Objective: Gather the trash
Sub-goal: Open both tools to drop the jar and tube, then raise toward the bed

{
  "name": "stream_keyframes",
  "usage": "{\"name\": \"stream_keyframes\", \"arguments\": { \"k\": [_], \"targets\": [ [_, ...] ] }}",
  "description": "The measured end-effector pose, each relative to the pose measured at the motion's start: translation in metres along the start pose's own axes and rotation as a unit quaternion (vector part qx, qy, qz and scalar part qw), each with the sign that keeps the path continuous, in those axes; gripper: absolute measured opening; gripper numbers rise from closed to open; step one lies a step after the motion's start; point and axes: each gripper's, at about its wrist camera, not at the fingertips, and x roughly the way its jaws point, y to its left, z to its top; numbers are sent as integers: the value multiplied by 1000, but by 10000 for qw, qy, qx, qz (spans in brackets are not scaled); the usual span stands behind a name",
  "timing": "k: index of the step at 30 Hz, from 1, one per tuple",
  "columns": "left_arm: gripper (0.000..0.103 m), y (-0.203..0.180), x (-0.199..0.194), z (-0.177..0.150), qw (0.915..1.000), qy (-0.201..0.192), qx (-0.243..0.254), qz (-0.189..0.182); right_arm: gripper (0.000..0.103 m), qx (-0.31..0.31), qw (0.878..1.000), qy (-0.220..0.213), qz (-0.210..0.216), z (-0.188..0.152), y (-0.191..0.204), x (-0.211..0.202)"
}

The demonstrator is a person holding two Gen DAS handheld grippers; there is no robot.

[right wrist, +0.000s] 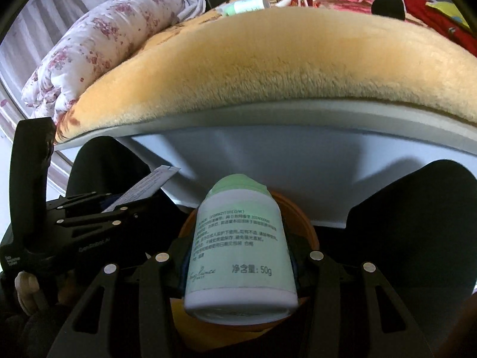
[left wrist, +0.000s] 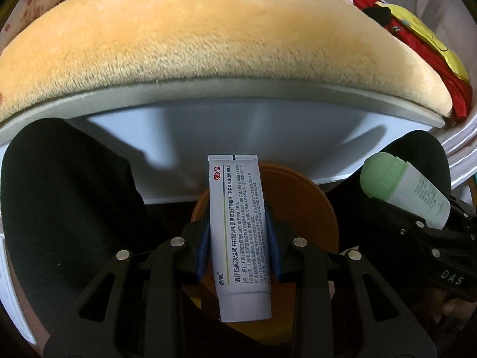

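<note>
My left gripper point(left wrist: 238, 238) is shut on a white ointment tube point(left wrist: 238, 232) with printed text, held upright above an orange round bin point(left wrist: 304, 205). My right gripper point(right wrist: 238, 265) is shut on a white bottle with a green cap point(right wrist: 238, 247), held above the same orange bin point(right wrist: 301, 217). The bottle point(left wrist: 405, 191) and right gripper also show at the right of the left wrist view. The tube point(right wrist: 143, 188) and left gripper show at the left of the right wrist view.
A bed with a yellow plush blanket point(left wrist: 223, 38) and a white frame point(left wrist: 238, 137) stands right ahead. A floral quilt point(right wrist: 98, 47) lies at its left, red clothes point(left wrist: 417, 47) at its right. Another small green-capped bottle point(right wrist: 244, 5) lies far back on the bed. Dark trouser legs point(left wrist: 68, 197) flank the bin.
</note>
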Motion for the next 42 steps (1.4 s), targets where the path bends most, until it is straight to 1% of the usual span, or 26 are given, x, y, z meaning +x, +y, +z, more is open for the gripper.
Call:
{"name": "stream_keyframes", "arguments": {
  "k": [3, 4, 5, 6, 7, 16, 19, 22, 24, 26, 28, 29, 32, 34, 37, 38, 39, 42],
  "targets": [
    [31, -3, 3, -2, 10000, 63, 43, 56, 48, 81, 9999, 149, 13, -1, -5, 7],
    [34, -4, 4, -2, 9999, 99, 58, 114, 49, 106, 9998, 179, 0, -2, -6, 8],
    [37, -5, 6, -3, 9997, 146, 77, 182, 54, 139, 9997, 188, -22, -2, -8, 9],
    [48, -5, 6, 0, 9996, 166, 85, 211, 58, 158, 9997, 187, -33, 0, -6, 11],
    [54, -5, 6, -1, 9996, 174, 87, 215, 58, 183, 9997, 157, -44, 0, -7, 10],
    [56, -7, 6, 2, 9995, 195, 77, 238, 62, 300, 9995, -46, -114, -1, -10, 0],
    [58, -7, 2, 2, 9995, 172, 81, 239, 65, 304, 9993, -137, -161, -1, -10, -6],
    [62, -8, -7, 2, 9997, 42, 160, 198, 66, 278, 9992, -230, -190, 2, -7, -13],
    [63, -9, -17, 5, 9995, -133, 238, 163, 66, 233, 9991, -290, -194, 5, -7, -22],
    [65, -10, -37, 8, 9983, -457, 346, 101, 66, 199, 9990, -372, -163, 10, -7, -33],
    [73, -11, -52, 14, 9964, -727, 428, 99, 69, 154, 9986, -477, -138, 19, -9, -46],
    [74, -11, -63, 19, 9947, -910, 476, 87, 72, 127, 9983, -550, -151, 26, -11, -54],
    [76, -10, -82, 33, 9915, -1186, 524, 52, 73, 96, 9962, -843, -176, 48, -16, -76],
    [78, -7, -92, 48, 9890, -1399, 472, -18, 73, 73, 9940, -1066, -252, 66, -22, -90],
    [80, -5, -94, 71, 9865, -1592, 390, 49, 74, 60, 9890, -1403, -454, 98, -37, -105],
    [80, -5, -91, 81, 9858, -1638, 361, 54, 77, 55, 9875, -1492, -502, 107, -43, -109],
    [80, -4, -88, 90, 9850, -1687, 343, 72, 81, 37, 9854, -1597, -583, 120, -48, -110],
    [80, -1, -80, 120, 9838, -1756, 297, 212, 81, 16, 9788, -1837, -902, 155, -68, -106]
  ]
}}
